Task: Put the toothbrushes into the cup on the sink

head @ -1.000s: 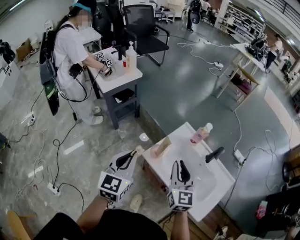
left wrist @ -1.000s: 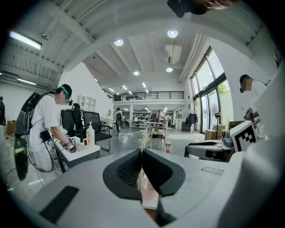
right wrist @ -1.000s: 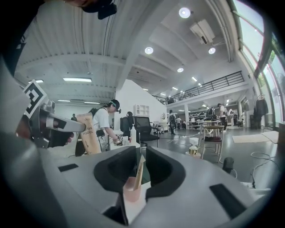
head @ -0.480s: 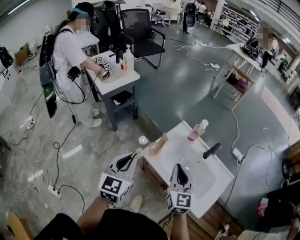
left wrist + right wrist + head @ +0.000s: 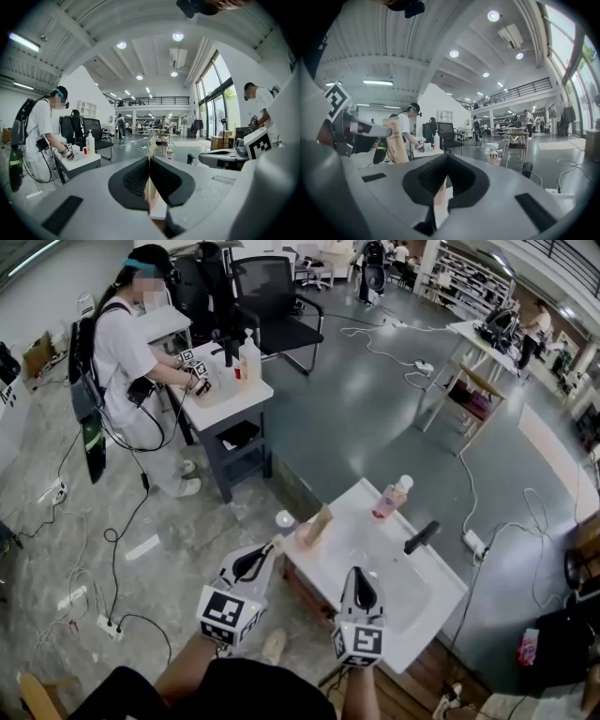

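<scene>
The hall has a grey polished floor (image 5: 375, 418) that meets a pale marbled strip (image 5: 56, 549) crossed by cables (image 5: 105, 535). It has white walls (image 5: 89, 89) and a white ceiling (image 5: 140, 28) fitted with round lamps (image 5: 177, 36) and a strip lamp (image 5: 22, 42). Tall windows (image 5: 215, 108) line one side, and a railed mezzanine (image 5: 150, 100) crosses the far end. Furniture comprises a white-topped bench on a dark frame (image 5: 230, 395), a black office chair (image 5: 277, 306) behind it, a second table (image 5: 469, 330) and shelving (image 5: 473, 277).

Bright, even light from ceiling lamps (image 5: 177, 36) and tall windows (image 5: 213, 96); sheen on the floor (image 5: 375, 399); fisheye bending, dark corners, foreground blurred.
</scene>
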Available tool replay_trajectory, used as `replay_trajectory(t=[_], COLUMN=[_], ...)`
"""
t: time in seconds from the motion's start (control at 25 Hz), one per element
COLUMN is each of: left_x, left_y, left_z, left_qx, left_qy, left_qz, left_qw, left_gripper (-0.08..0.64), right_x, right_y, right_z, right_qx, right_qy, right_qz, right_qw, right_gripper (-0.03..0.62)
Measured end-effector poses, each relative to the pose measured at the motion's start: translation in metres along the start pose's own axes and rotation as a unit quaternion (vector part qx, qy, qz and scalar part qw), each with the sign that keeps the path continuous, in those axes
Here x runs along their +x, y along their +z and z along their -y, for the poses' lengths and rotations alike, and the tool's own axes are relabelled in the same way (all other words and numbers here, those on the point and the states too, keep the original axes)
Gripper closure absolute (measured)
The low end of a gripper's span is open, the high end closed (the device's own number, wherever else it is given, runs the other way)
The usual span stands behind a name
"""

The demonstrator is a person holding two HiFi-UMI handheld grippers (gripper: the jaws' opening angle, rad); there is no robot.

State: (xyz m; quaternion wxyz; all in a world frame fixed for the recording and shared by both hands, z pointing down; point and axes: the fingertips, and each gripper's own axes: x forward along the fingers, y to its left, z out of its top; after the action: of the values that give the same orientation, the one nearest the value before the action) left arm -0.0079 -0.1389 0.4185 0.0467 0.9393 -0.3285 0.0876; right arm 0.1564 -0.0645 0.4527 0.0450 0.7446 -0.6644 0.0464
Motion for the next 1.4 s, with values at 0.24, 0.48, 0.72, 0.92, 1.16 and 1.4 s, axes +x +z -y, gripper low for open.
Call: replay_trajectory(t=[0.24,0.48,0.72,0.92,1.16,1.4], left_x=[0.022,0.053,0.085,0.108,0.129,0.143], left_y=[0.005,0.000,-0.015,-0.029,-0.055,-0.073], left_z=[0.002,0.005,0.005,-0.001,-0.004,-0.008], left_qx=[0.004,-0.001,-0.009,-0.013,-0.017,-0.024], left_qy=[-0.016,-0.037,-0.052,-0.054,-0.058,-0.058], left_qz=[0.004,-0.005,-0.020,-0.034,-0.056,-0.078], left_qw=[0.9999,0.9993,0.9984,0.9979,0.9966,0.9950], left_gripper=[0.555,0.555,0.555,0.555,0.555,0.555], right_x=[-0.003,0.001,0.007,0.014,0.024,0.030], right_y=[-0.006,-0.017,-0.030,-0.048,-0.071,-0.088], right_z=[0.013,0.022,0.032,0.041,0.045,0.049], right_qx=[0.005,0.015,0.023,0.033,0.040,0.051], right_qy=[-0.016,-0.029,-0.041,-0.048,-0.043,-0.044], right_qz=[-0.007,-0.020,-0.033,-0.048,-0.066,-0.082], right_qw=[1.000,0.999,0.998,0.997,0.996,0.994], right_gripper=[0.594,0.594,0.594,0.594,0.594,0.594])
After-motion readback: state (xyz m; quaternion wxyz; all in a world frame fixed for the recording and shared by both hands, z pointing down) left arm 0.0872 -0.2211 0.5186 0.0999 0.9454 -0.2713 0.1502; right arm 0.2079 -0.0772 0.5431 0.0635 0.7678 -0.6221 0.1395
